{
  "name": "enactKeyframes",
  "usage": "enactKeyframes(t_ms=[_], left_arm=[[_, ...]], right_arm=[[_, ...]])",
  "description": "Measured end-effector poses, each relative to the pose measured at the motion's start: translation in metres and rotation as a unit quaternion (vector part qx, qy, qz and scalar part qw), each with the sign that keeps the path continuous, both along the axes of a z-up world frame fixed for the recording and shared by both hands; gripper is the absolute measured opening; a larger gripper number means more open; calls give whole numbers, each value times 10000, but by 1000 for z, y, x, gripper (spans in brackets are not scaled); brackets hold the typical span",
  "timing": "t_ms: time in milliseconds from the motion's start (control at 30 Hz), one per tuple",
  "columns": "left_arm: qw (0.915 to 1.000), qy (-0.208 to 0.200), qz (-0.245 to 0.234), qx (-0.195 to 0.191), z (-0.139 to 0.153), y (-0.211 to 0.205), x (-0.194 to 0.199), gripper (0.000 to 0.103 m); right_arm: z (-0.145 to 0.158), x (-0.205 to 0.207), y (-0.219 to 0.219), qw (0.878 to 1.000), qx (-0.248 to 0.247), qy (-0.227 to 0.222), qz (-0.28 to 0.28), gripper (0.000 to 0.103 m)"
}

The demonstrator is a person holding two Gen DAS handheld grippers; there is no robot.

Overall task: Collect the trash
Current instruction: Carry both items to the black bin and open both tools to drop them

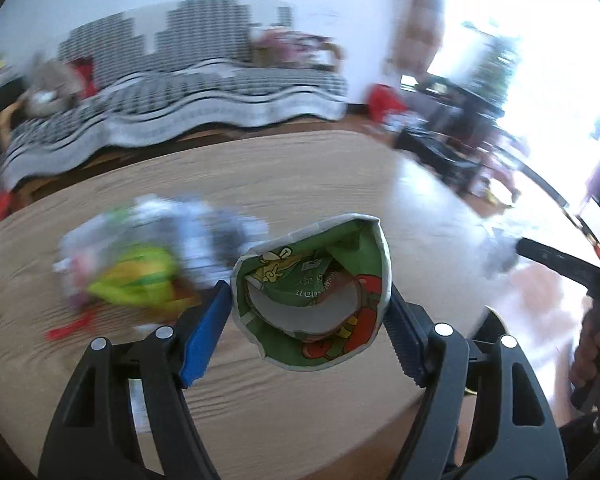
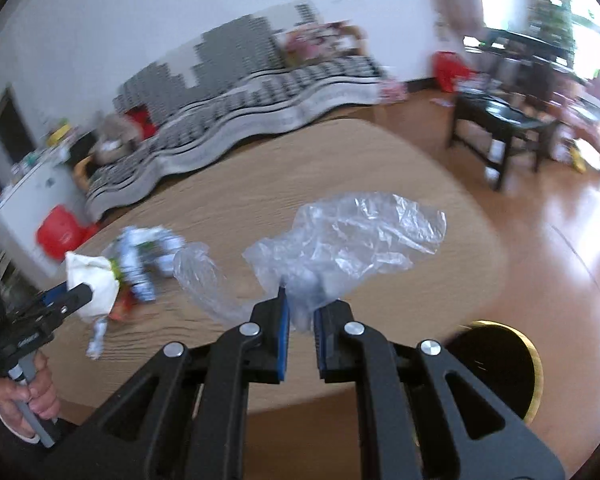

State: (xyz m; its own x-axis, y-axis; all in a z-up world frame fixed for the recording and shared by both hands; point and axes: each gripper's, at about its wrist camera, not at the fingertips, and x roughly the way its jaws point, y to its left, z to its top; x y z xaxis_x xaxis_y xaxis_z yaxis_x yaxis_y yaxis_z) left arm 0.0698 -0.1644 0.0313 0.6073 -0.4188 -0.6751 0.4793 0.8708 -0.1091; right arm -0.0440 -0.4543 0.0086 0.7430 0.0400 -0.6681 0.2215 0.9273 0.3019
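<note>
Right wrist view: you've got the round wooden table (image 2: 340,168) spread below, and a dark gold-rimmed bin (image 2: 500,360) sits low, just right of your right gripper (image 2: 300,312), the nearer claw to it. Its jaws are pinched narrow on the clear plastic bag (image 2: 352,240), which billows forward and right. Over on your left gripper (image 1: 308,300), the jaws stand wide, clamping the green paper cup (image 1: 312,292), mouth towards the camera, nothing in it that I can make out. 1 blurred wrapper pile (image 1: 140,256) waits on the table, ahead-left.
</note>
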Motion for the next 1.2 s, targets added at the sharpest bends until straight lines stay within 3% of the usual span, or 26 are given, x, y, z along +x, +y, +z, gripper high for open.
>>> enactKeyframes(t_ms=[200,433,567,800,1133,1167,1200], left_arm=[[9907,96,-1354,-38,-26,-119,-44,73],[9638,735,-2556,159,-91,-236,-88,73],[9535,1029,-2807,368,-128,-273,-96,73],[9477,1319,-2860,524,-168,-302,-89,73],[9480,1399,-2816,488,-170,-311,-97,77],[9485,1404,-2796,487,-169,-312,-96,79],[9487,1424,-2784,473,-168,-313,-96,80]], right_arm=[[-24,-66,-94,9942,67,317,-1027,11],[-82,-114,-159,9778,325,1191,-1692,11],[-111,-111,-171,9700,545,1624,-1727,11],[-133,-101,-173,9621,739,1974,-1731,11],[-141,-90,-183,9581,937,1988,-1834,11],[-141,-90,-183,9572,978,2004,-1846,13],[-142,-90,-186,9567,1013,2010,-1843,23]])
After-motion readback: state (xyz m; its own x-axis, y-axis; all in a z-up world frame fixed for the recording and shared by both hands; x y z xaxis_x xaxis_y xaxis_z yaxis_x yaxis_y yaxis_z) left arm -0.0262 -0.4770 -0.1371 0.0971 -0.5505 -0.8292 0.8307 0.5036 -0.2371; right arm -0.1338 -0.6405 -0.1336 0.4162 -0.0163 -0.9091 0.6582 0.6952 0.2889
